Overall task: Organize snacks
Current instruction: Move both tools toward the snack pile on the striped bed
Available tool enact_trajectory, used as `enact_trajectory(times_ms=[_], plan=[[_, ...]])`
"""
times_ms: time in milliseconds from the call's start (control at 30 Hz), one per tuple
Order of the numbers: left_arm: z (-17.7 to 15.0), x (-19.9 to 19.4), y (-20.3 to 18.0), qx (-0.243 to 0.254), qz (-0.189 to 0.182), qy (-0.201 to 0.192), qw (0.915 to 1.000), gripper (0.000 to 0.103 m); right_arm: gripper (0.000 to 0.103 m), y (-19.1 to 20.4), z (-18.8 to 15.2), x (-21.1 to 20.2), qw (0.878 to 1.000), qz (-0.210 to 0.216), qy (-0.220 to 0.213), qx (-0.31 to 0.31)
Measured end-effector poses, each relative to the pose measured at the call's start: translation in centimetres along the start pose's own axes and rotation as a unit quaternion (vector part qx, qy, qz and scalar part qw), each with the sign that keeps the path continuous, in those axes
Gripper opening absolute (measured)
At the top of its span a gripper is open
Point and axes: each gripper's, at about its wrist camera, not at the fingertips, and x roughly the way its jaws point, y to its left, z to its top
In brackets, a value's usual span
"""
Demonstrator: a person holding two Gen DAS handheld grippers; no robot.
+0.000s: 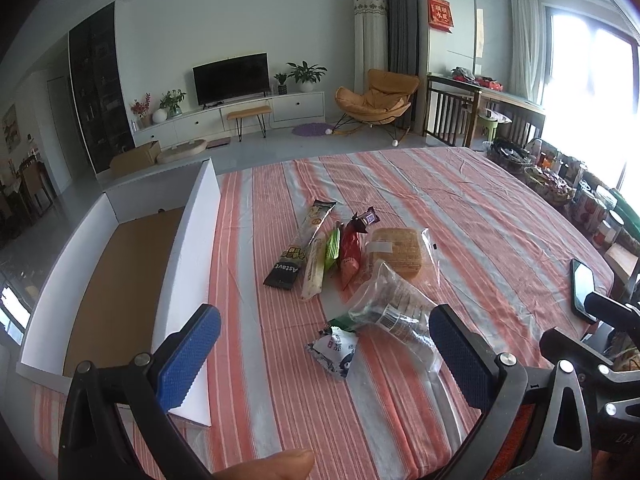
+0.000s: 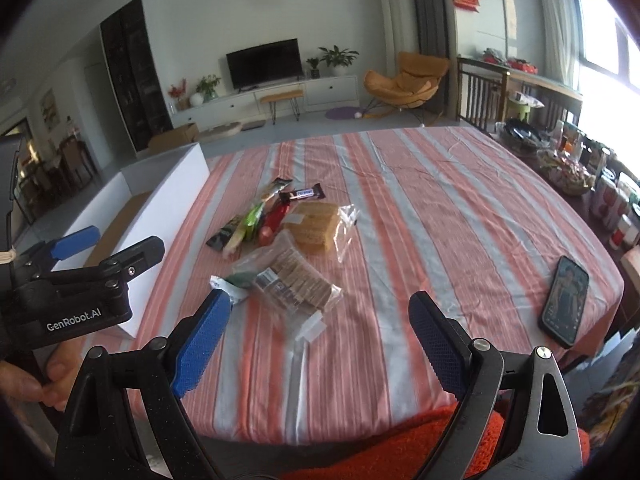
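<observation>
Here both blue-padded tools, left tool (image 1: 324, 344) and right tool (image 2: 320, 332), are gaping wide, empty, above the clear plastic cracker packet (image 2: 296, 284) lying on the striped worktop (image 2: 440, 208).

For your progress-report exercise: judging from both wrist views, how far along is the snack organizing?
Done: nothing visible; the white box shows only its bare cardboard floor. In hand: nothing; the left gripper and right gripper are both open and hold nothing. Left: the whole snack pile on the striped tablecloth, including the clear cracker bag.
</observation>
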Motion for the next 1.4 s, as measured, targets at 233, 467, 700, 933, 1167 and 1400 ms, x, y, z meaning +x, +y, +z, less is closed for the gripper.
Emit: enact_trajectory(times_ms=[233, 467, 700, 933, 1167, 1400], plan=[[1.0, -0.7, 0.2, 0.000, -0.001, -0.021, 0.9998, 0.103, 0.093, -2.4, 3.9, -5.4, 0.974, -0.106, 0.105, -0.169], [1.1, -0.5, -1.5, 0.001, -0.028, -0.014, 0.9995, 0.103, 0.093, -3.3, 8.8, -12.3, 0.960, -0.121, 0.115, -0.226], [0.9, -0.8, -2.1, 0.010, -0.032, -0.021, 0.9992, 0.103, 0.093, -1.3, 3.5, -3.6, 0.992, -0.012, -0.009, -0.129], [-2.6, 2.1, -1.9, 0.015, -0.022, 0.020, 0.9994, 0.103, 0.093, -4.2, -3.8, 4.0, 0.993, 0.078, 0.007, 0.092], [-4.0, 3.6, -2.6, 0.004, -0.032, 0.033, 0.9989, 0.103, 0.093, -3.5, -5.4, 4.3, 0.997, -0.034, -0.046, 0.056], [-4.7, 4.5, -2.5, 0.010, -0.024, 0.034, 0.9991, 0.103, 0.093, -3.6, -5.6, 4.0, 0.995, -0.071, -0.053, 0.048]])
